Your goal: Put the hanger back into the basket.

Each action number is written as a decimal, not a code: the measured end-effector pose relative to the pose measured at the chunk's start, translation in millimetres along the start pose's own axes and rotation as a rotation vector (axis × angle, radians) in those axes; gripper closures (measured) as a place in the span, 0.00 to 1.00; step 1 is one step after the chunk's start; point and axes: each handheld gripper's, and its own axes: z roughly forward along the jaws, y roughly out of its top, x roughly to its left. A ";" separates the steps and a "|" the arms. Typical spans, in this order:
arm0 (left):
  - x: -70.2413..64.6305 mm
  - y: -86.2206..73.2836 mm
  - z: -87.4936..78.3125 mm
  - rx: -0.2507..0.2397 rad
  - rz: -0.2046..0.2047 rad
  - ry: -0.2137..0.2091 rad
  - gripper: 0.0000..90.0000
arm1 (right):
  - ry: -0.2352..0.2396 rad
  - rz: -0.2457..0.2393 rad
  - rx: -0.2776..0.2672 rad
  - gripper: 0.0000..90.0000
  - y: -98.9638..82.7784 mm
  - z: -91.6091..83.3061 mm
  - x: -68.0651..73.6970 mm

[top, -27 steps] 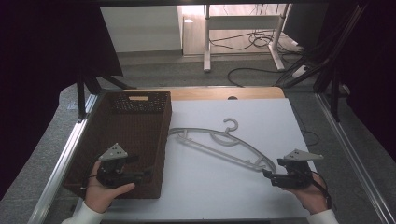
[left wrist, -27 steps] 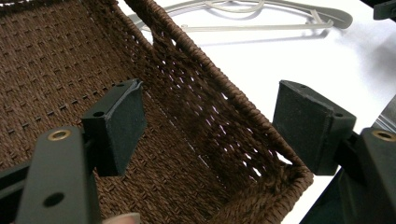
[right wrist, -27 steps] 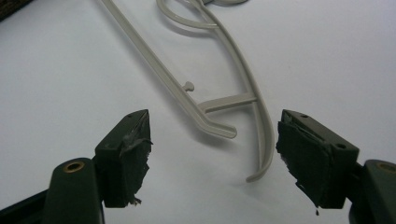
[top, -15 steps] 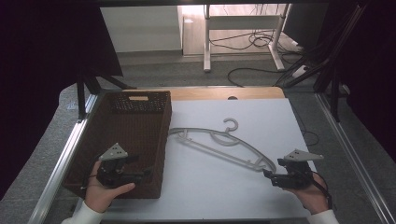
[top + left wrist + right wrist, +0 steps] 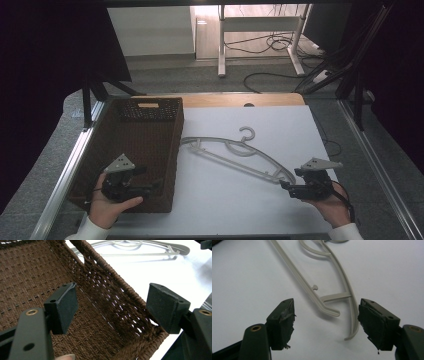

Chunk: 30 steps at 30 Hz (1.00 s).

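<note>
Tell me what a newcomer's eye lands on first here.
A pale plastic hanger lies flat mid-table on the white surface, its near end between the open jaws of the right gripper. Left of it sits a dark brown woven basket; the left gripper has its open jaws astride the basket's near right wall.

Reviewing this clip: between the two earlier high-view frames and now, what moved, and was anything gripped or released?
Almost nothing changed. The right gripper crept slightly leftward toward the near end of the hanger; its jaws are open with that end between them, not gripped. The left gripper kept its place over the near right corner of the basket, jaws open around the side wall. Hanger and basket did not shift. Nothing was taken or released.
</note>
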 end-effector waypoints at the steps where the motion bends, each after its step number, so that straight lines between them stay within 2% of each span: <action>1: 0.0 0.0 -0.4 -0.001 0.000 0.000 0.28 | 0.003 -0.003 0.004 0.34 1.2 -0.2 -0.1; 9: -1.2 0.1 -2.5 -0.004 -0.001 0.002 0.28 | -0.009 -0.020 0.003 0.37 17.3 -0.2 -4.4; 13: -1.0 -0.4 -2.7 -0.004 -0.002 0.003 0.28 | -0.010 -0.020 0.014 0.38 28.9 6.9 -7.9; 20: -0.5 -1.7 -1.1 0.004 -0.004 0.001 0.28 | -0.010 -0.042 0.069 0.39 48.0 28.2 -14.4; 30: -0.4 -1.8 -0.4 0.005 -0.006 0.002 0.28 | -0.006 -0.056 0.172 0.41 67.8 69.5 -28.6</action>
